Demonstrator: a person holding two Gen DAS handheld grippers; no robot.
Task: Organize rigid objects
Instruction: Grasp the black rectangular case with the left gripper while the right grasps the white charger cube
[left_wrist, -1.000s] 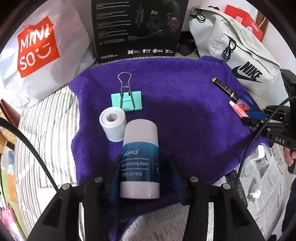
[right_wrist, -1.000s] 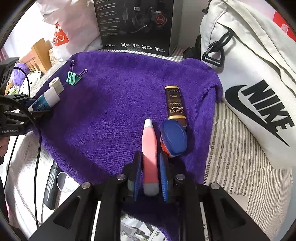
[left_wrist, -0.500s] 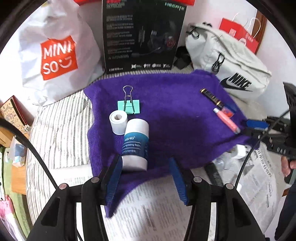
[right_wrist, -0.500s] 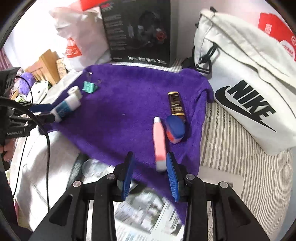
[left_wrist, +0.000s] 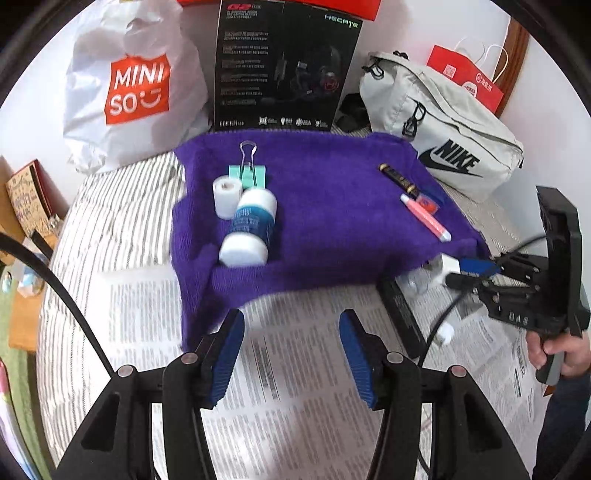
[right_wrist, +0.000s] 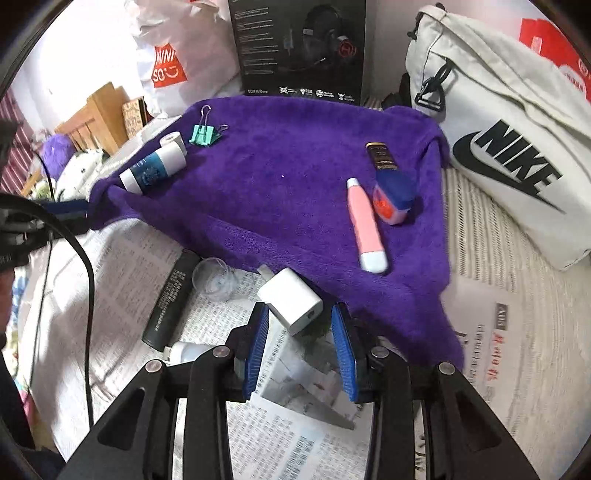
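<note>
Right wrist, white charger (right_wrist: 291, 300) partly behind tongs (right_wrist: 301, 350)

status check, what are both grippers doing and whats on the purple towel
Left gripper open, empty. Right gripper open, empty, white charger just ahead. Balm bottle and pink tube lie on purple towel. Nothing blocking.

wall (left_wrist: 406, 33): white | bedding (left_wrist: 122, 206): grey-striped | wooden furniture (right_wrist: 99, 110): left
</note>
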